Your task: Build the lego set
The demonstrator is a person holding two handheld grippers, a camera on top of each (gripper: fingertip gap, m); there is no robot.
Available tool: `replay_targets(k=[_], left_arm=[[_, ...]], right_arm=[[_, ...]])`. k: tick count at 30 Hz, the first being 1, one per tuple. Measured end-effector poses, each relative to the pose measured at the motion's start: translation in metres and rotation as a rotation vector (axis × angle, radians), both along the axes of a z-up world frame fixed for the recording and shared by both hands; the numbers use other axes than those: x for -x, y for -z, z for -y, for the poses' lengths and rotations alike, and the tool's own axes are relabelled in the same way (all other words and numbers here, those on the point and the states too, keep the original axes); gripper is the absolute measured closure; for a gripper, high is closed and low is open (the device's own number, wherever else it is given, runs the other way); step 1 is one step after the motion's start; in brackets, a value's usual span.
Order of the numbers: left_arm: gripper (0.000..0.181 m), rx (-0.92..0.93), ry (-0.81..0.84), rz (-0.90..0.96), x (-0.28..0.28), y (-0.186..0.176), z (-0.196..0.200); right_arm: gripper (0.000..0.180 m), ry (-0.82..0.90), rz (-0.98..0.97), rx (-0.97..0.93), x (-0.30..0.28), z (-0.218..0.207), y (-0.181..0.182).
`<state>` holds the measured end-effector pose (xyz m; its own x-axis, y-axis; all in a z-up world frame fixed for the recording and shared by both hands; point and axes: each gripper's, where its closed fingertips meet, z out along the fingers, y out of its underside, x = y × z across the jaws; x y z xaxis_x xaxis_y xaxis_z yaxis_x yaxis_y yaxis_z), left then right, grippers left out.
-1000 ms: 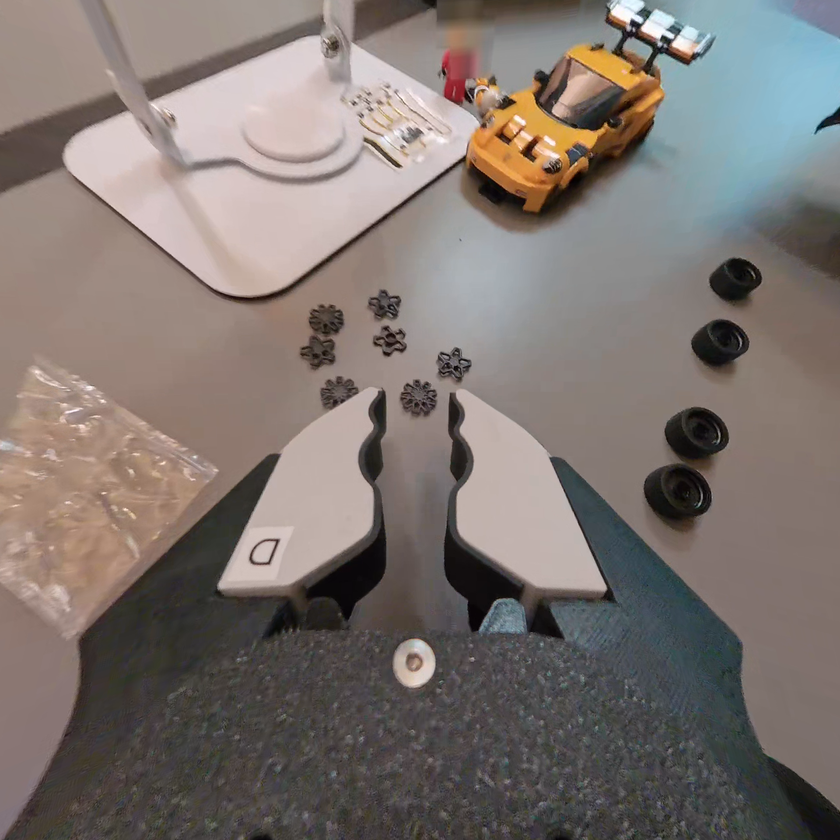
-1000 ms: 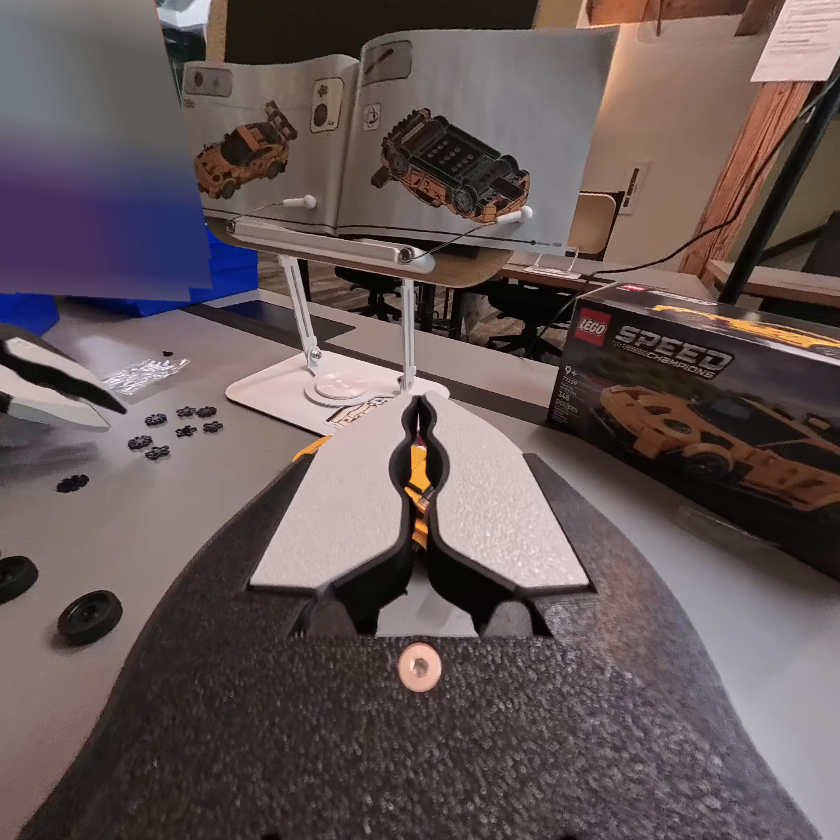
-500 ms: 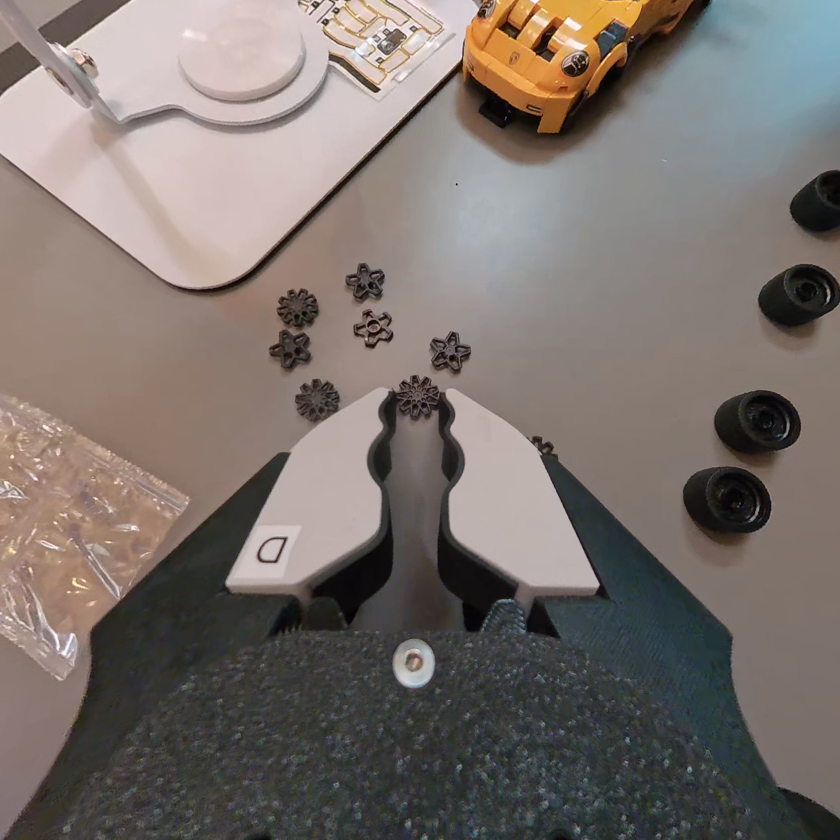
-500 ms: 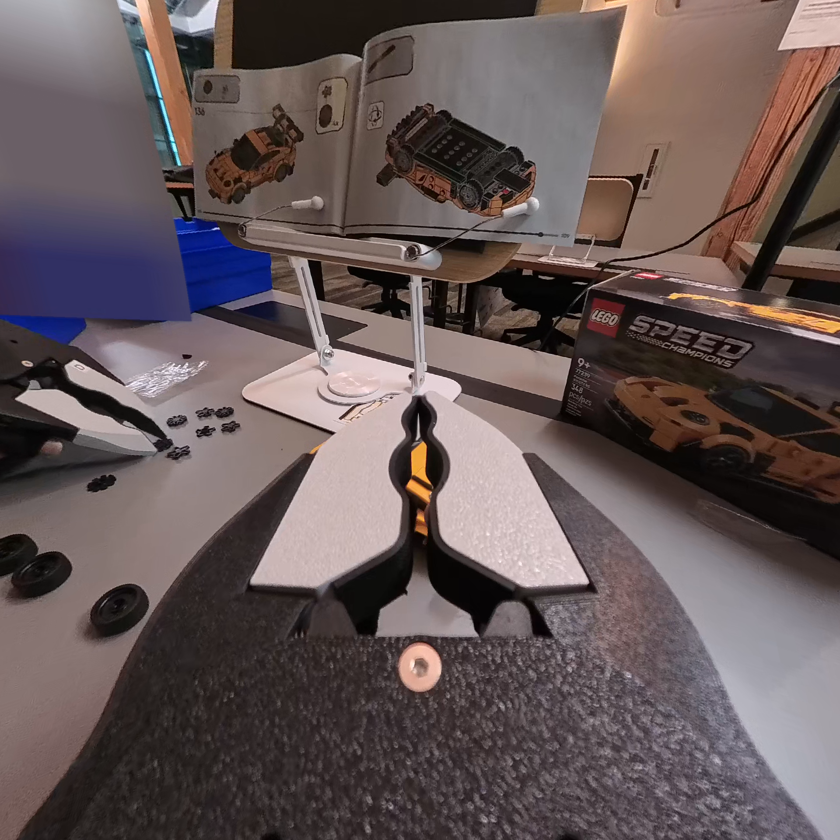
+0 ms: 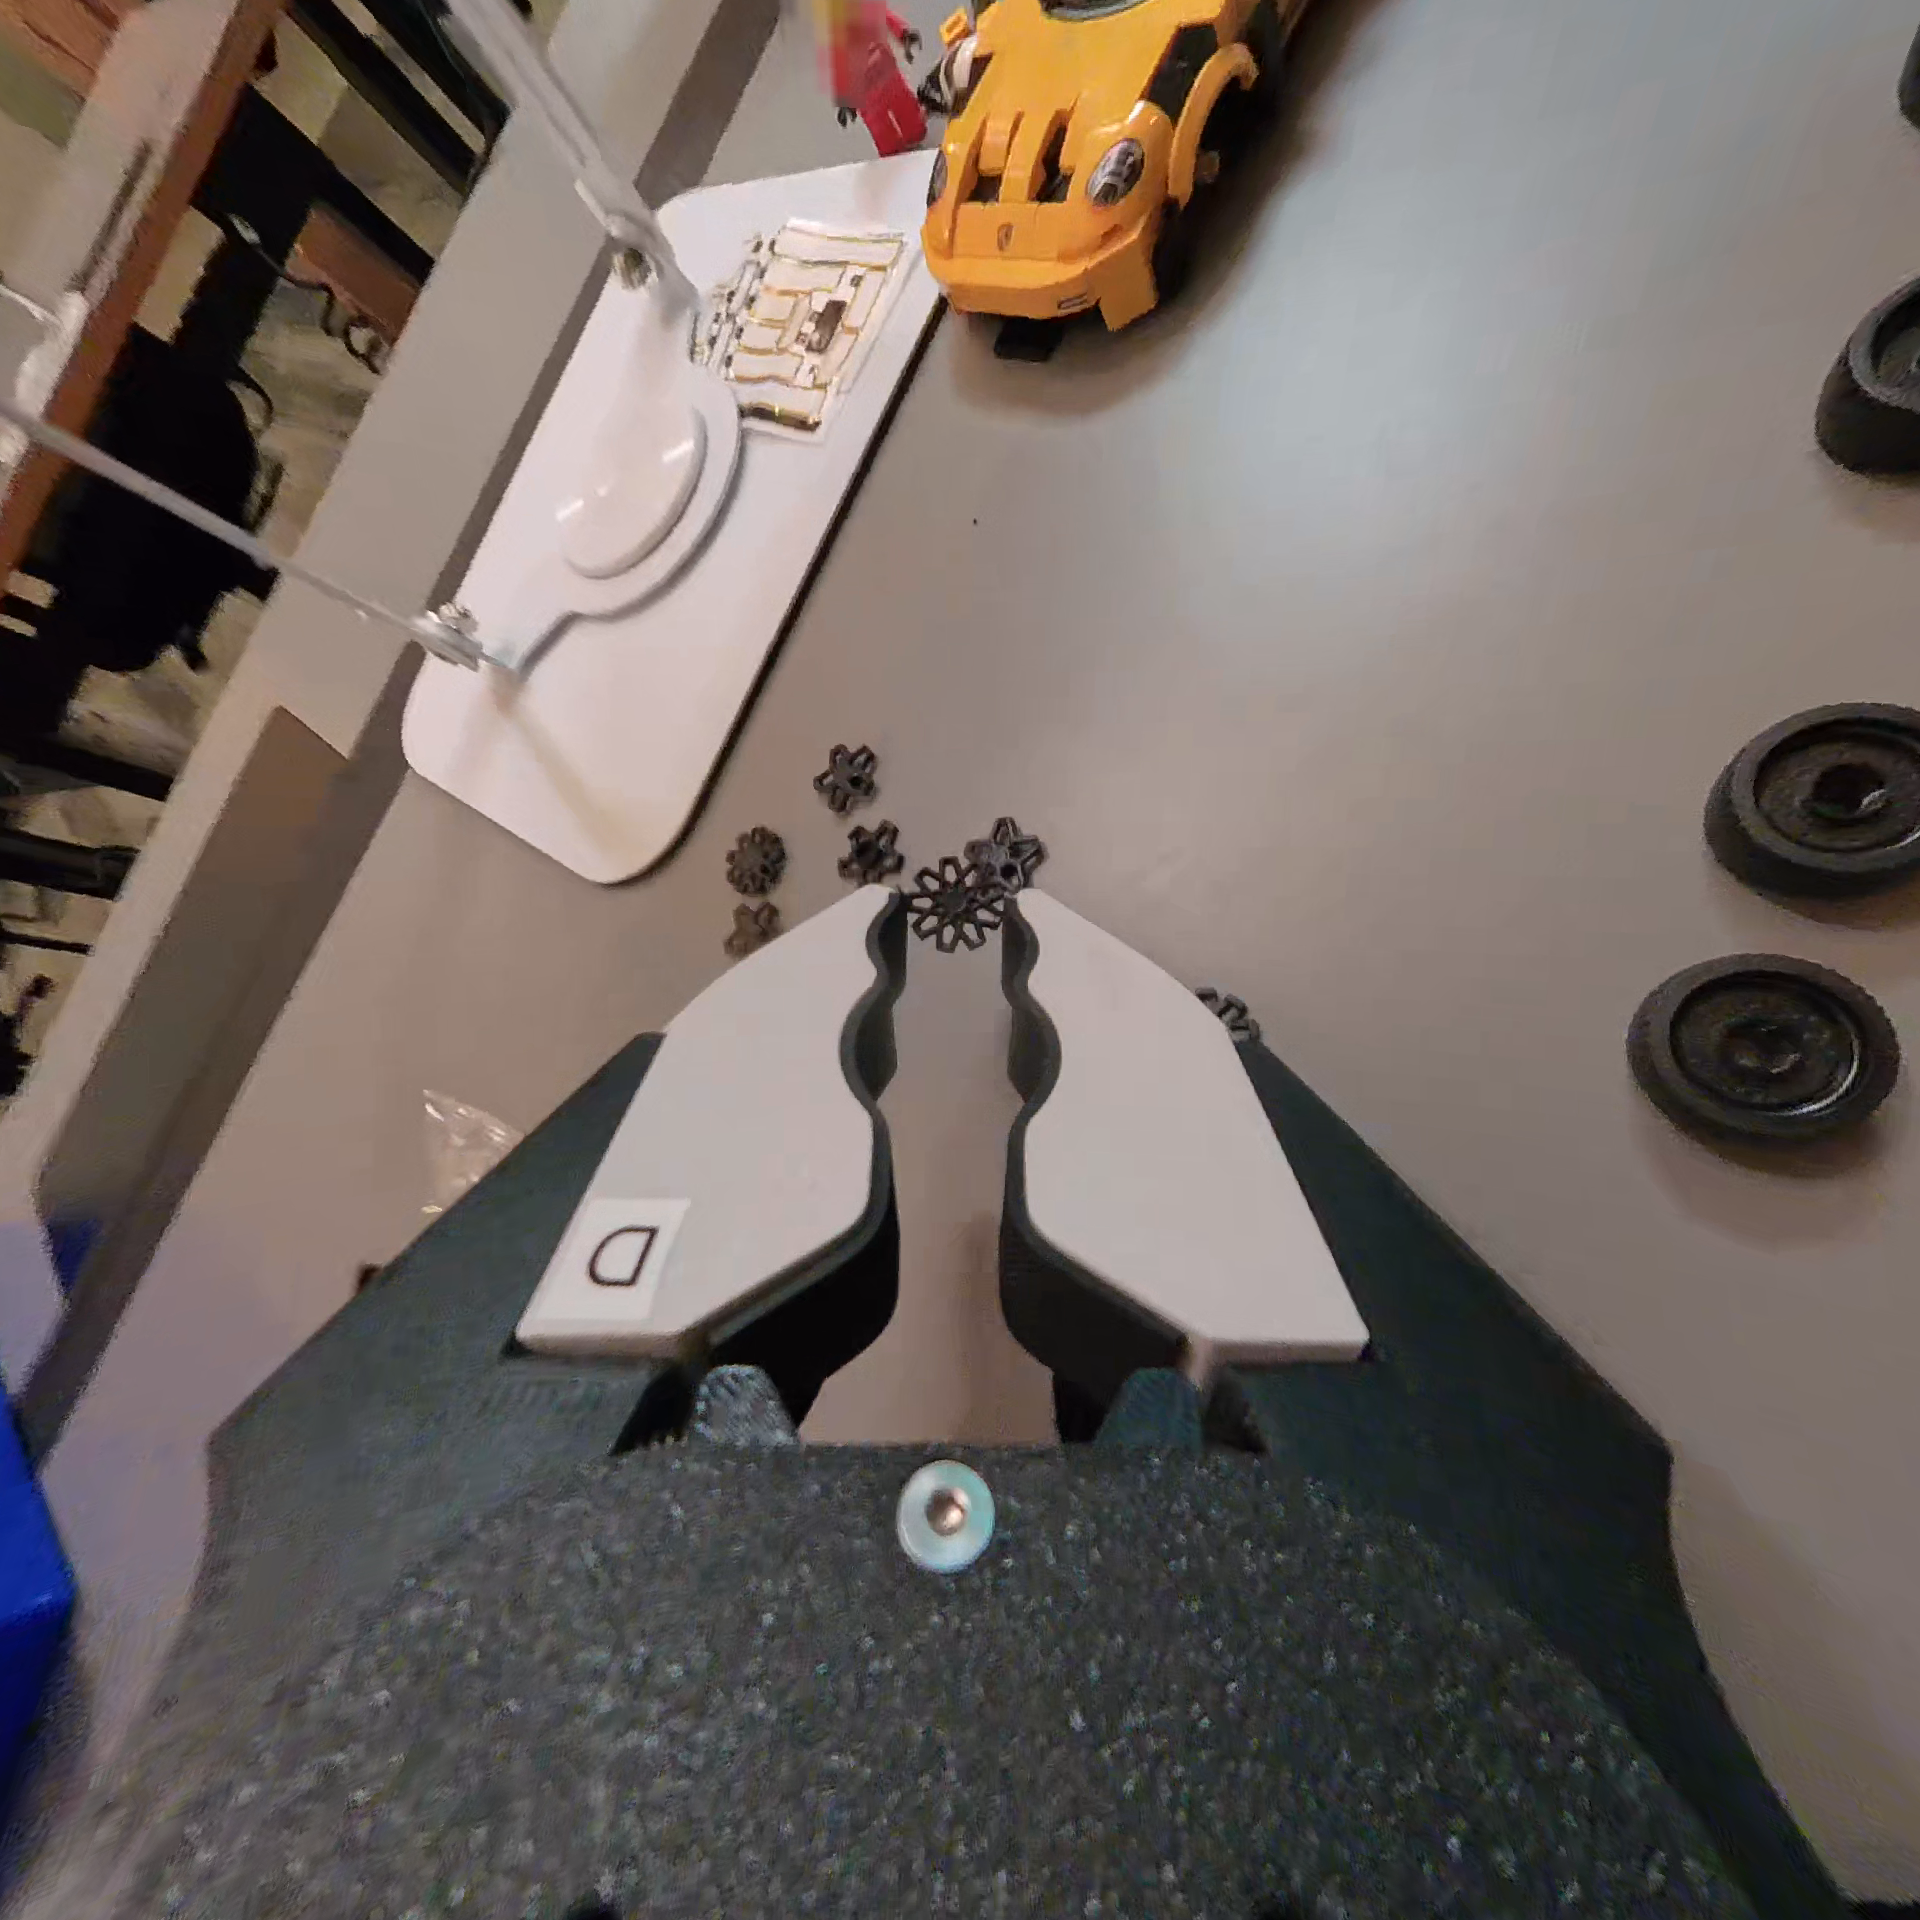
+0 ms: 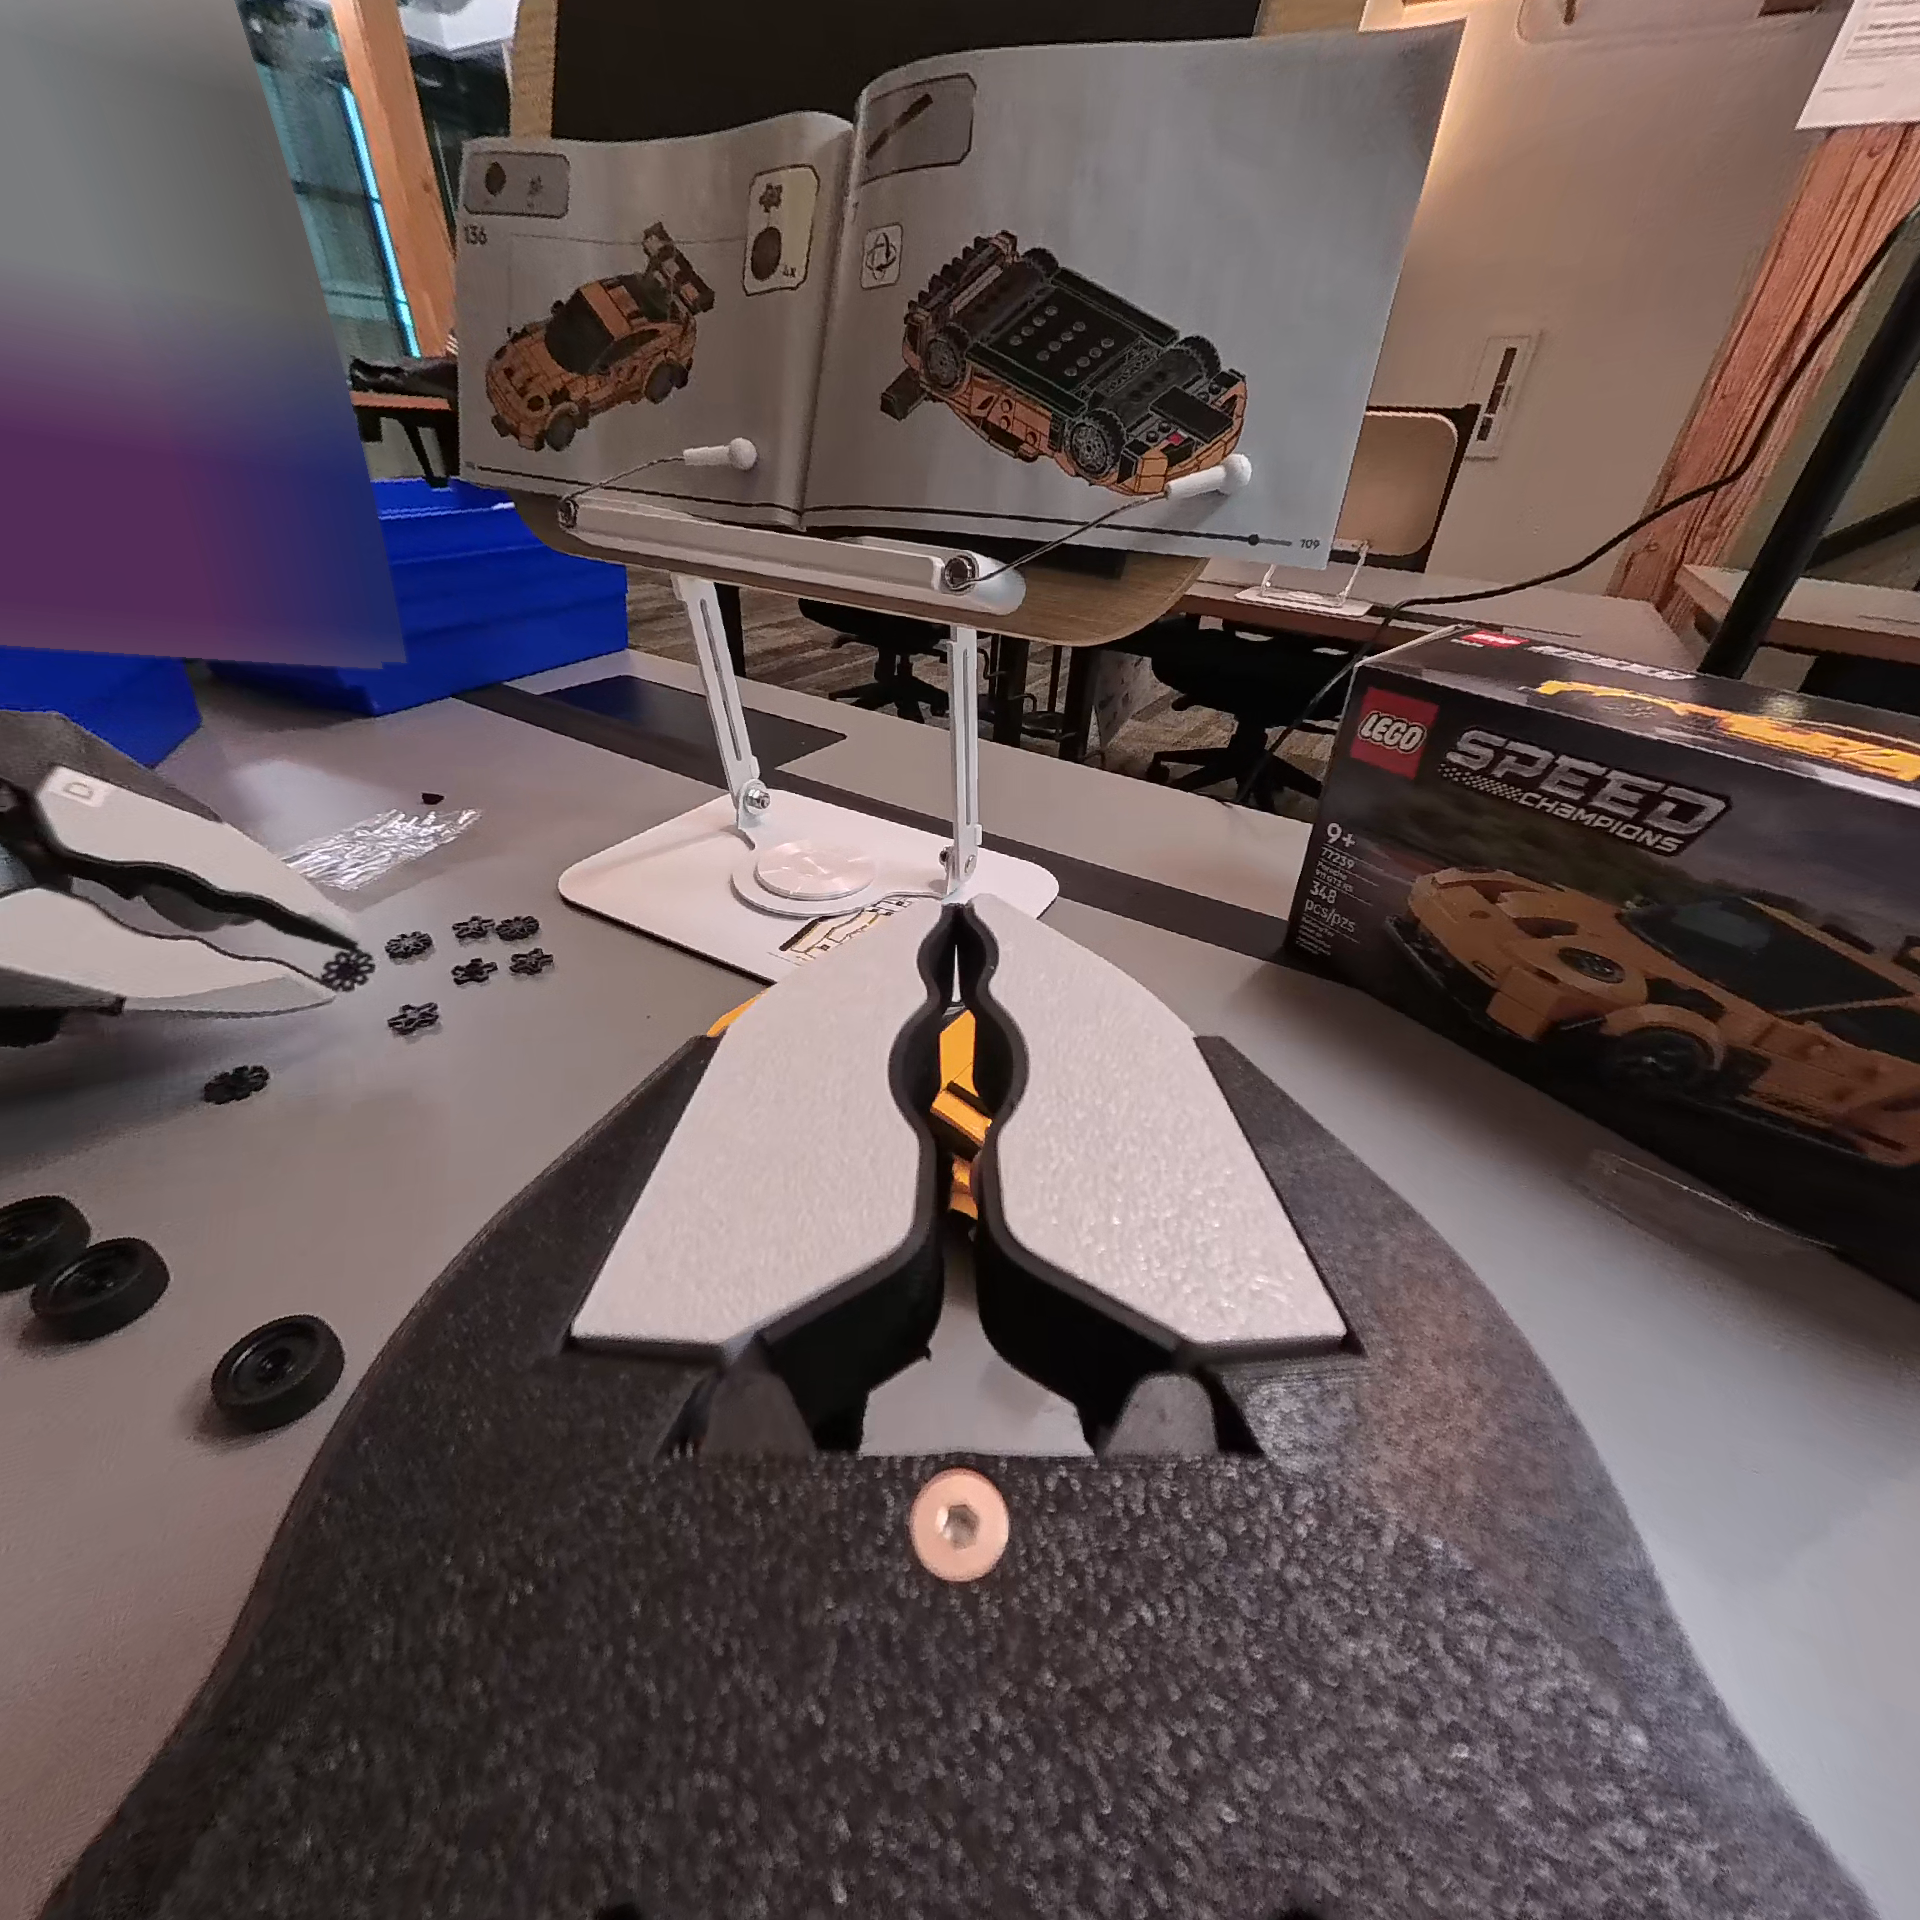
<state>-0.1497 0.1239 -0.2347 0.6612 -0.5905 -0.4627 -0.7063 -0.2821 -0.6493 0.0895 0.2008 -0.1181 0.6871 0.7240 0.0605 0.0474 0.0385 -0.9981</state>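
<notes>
Your left gripper point(image 5: 956, 914) pinches hub insert point(image 5: 954, 902) at tips, apparently lifted. Right gripper point(image 6: 961, 920) pressed together. Yellow car point(image 5: 1081, 187) ahead bodied; tyres point(image 5: 1756, 1049) right of left gripper unfitted.

open-plan office or lab workspace, grey table point(image 6: 1455, 1195) in front, more desks point(image 6: 1507, 613) with black swivel office chairs point(image 6: 894, 644) behind, timber posts point(image 6: 1787, 343), stacked blue storage bins point(image 6: 499, 592), black cable point(image 6: 1558, 571) trailing across, paper notice on wall point(image 6: 1870, 62)
</notes>
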Motion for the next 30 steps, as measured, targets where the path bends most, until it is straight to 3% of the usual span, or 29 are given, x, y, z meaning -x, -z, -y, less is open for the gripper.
replay_targets(k=[5, 10, 14, 19, 30], left_arm=[[0.163, 0.129, -0.133, 0.171, 0.020, 0.009, -0.003], [0.144, 0.172, -0.296, 0.231, 0.049, 0.014, -0.009], [0.143, 0.126, -0.215, 0.270, 0.034, 0.005, -0.010], [0.148, 0.217, -0.107, 0.395, 0.004, 0.007, -0.004], [0.157, 0.317, -0.113, 0.402, -0.011, 0.022, -0.013]], right_arm=[[0.180, -0.004, 0.002, 0.006, 0.000, 0.000, 0.001], [0.180, -0.007, 0.003, 0.015, 0.001, 0.000, 0.002], [0.180, -0.009, 0.004, 0.019, 0.001, 0.000, 0.003], [0.180, -0.011, 0.005, 0.020, 0.001, 0.000, 0.002], [0.180, -0.027, 0.005, 0.032, 0.002, 0.002, 0.002]])
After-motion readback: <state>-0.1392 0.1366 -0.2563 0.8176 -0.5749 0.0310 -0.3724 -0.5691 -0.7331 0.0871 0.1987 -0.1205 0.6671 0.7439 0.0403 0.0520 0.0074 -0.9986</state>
